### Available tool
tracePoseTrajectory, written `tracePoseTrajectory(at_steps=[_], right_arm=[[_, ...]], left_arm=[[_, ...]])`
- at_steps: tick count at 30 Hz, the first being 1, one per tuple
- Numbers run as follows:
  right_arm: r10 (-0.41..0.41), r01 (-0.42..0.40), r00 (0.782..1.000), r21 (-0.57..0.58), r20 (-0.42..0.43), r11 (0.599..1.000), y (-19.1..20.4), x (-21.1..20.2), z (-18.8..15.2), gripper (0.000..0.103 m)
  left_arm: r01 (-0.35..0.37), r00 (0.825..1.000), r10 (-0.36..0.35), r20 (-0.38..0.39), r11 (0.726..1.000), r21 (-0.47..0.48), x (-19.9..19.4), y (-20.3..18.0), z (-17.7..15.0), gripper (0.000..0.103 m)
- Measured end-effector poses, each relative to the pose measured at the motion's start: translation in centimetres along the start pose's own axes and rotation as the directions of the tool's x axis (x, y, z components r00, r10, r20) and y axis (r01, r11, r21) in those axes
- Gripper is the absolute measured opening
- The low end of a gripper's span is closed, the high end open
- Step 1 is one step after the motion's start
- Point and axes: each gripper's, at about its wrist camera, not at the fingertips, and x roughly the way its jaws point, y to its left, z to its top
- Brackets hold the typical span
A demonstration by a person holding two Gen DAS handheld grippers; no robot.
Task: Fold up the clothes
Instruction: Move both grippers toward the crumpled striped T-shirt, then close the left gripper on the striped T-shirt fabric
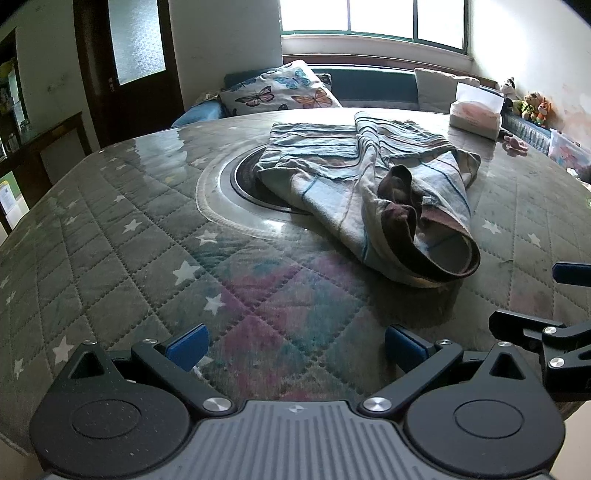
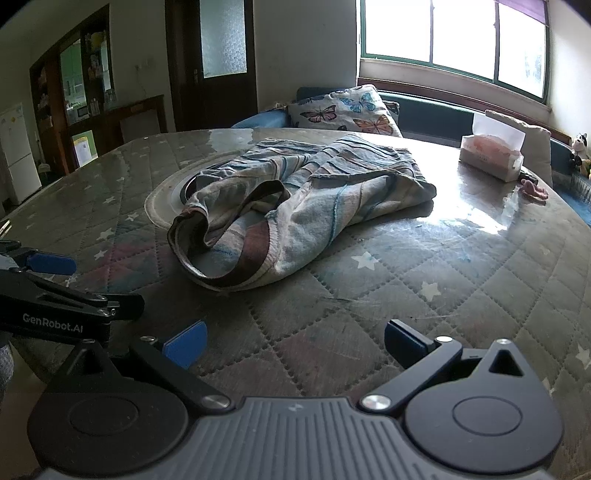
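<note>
The left gripper (image 1: pixel 295 345) hovers low over the near edge of a round table (image 1: pixel 110 236) with its blue-padded fingers (image 1: pixel 188 345) spread wide and nothing between them; straight ahead of it and a little to its right lies the striped garment (image 1: pixel 369 184), a crumpled pale-blue piece with a dark brown waistband (image 1: pixel 436 266) gaping toward the gripper, well apart from the fingertips. The right gripper (image 2: pixel 295 343) sits level beside it, also spread wide and empty, and from its view the same garment (image 2: pixel 295 199) lies ahead and slightly to its left, the brown band (image 2: pixel 255 251) nearest, not touching the pads. The cloth's far end drapes over a round dark inset (image 1: pixel 243 184) in the middle of the quilted star-patterned cover under glossy clear sheeting. Beyond the garment, to the right of both grippers, a tissue box (image 2: pixel 491 155) stands on the table; further back a butterfly-print cushion (image 1: pixel 280 92) leans on a bench under a bright window (image 1: pixel 369 18)
</note>
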Motion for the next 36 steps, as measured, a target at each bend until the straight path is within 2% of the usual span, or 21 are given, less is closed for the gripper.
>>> tracePoseTrajectory(at_steps=[4,17,23,27,32,36], right_arm=[[-0.001,0.001,1.0,0.003,-0.003,1.0,0.8,0.6,0.4,0.103],[0.011,-0.011,1.0,0.002,-0.015,1.0,-1.3,0.2,0.4,0.103],[0.029,-0.029,0.999,0.009,-0.019,1.0,-3.3,0.0,1.4,0.103],[0.03,-0.03,0.999,0.005,-0.016,1.0,-3.9,-0.1,2.9,0.103],[0.02,-0.02,1.0,0.008,-0.01,1.0,-5.5,-0.3,4.7,0.103],[0.002,-0.002,1.0,0.025,-0.002,1.0,-6.1,0.0,6.3,0.102]], left_arm=[[0.002,1.0,-0.002,-0.002,1.0,0.004,0.2,0.0,0.2,0.103],[-0.015,1.0,0.015,0.008,1.0,0.017,1.0,0.6,2.3,0.103],[-0.01,0.999,0.01,0.045,1.0,-0.001,1.0,1.6,5.0,0.103],[0.023,0.998,-0.022,0.06,1.0,-0.007,1.6,1.7,7.3,0.103],[0.052,0.995,-0.054,0.083,0.998,0.036,2.7,0.5,10.4,0.102],[0.08,0.992,-0.087,0.09,0.994,0.076,4.3,-1.0,12.5,0.094]])
